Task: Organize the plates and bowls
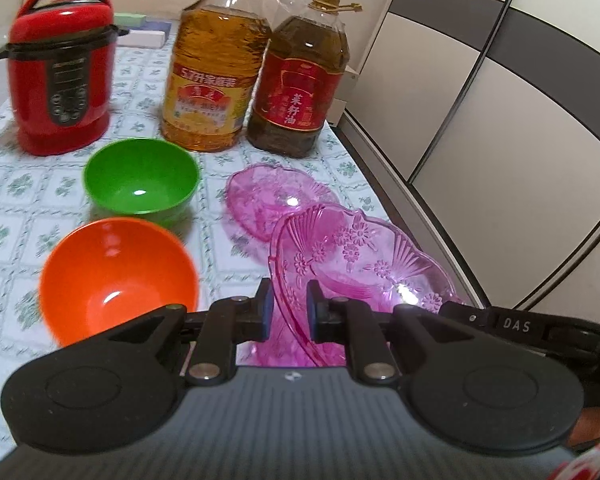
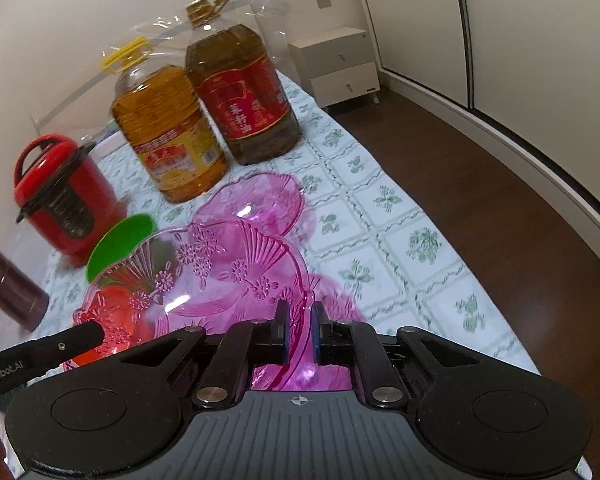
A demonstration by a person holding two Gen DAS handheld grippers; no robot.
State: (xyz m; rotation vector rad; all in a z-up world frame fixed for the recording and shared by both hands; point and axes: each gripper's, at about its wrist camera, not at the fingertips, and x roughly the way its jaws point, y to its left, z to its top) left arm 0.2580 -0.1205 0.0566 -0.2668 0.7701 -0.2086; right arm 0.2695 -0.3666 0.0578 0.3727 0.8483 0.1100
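A clear pink plate with fan and flower relief [image 1: 360, 256] [image 2: 228, 276] hangs tilted above the table, held at two sides. My left gripper [image 1: 289, 306] is shut on its near rim. My right gripper [image 2: 301, 330] is shut on the opposite rim. A second pink plate [image 1: 268, 196] [image 2: 260, 200] lies on the tablecloth just beyond the held one. A green bowl [image 1: 140, 174] [image 2: 118, 244] and an orange bowl [image 1: 116, 276] stand upright to the left. Through the held plate the orange bowl [image 2: 112, 308] shows dimly in the right wrist view.
A red pressure cooker [image 1: 60, 80] [image 2: 66, 204] and two big oil bottles [image 1: 216, 76] [image 1: 300, 80] stand at the back. A dark jar [image 2: 10, 292] sits at the left. The table's right edge [image 2: 440, 216] drops to a wooden floor beside wardrobe doors [image 1: 500, 120].
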